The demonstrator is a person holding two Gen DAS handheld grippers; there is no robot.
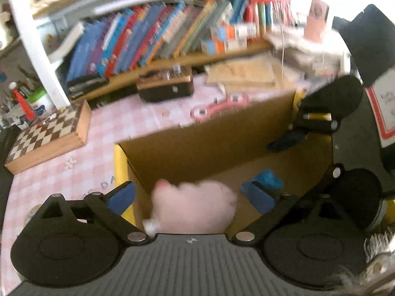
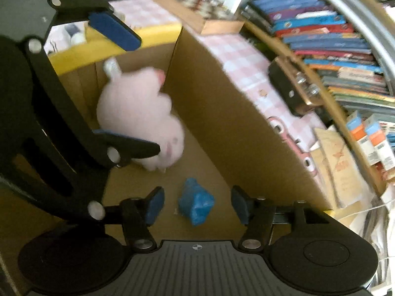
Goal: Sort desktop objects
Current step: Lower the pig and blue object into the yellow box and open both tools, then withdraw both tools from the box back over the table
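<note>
A bookshelf (image 1: 158,32) packed with leaning books runs along the far edge of the tabletop (image 1: 61,172), which wears a pink checked cloth. On that cloth, a cardboard box (image 1: 209,138) stands open at the top, its near rim edged in yellow; its tall brown walls leave a deep, roomy well, and both grippers reach over it from opposite sides.

A wooden chessboard (image 1: 49,133) lies left of the box, well apart from its wall. A dark case with a wooden rim (image 1: 165,86) sits by the shelf, and a pink pair of scissors (image 1: 219,106) lies just beyond the box's far edge.

Inside the box, a pink plush toy (image 2: 140,116) lies against the corner walls; blur hides its details, though it looks to rest on the floor of the box. A small blue crumpled object (image 2: 196,201) lies on the box floor nearby, apart from the toy, with bare cardboard around it.

The left gripper (image 1: 192,194) hangs above the toy with its jaws wide apart, gripping nothing. The right gripper (image 2: 197,203) hovers over the blue object, jaws also spread, one on either side of it.
</note>
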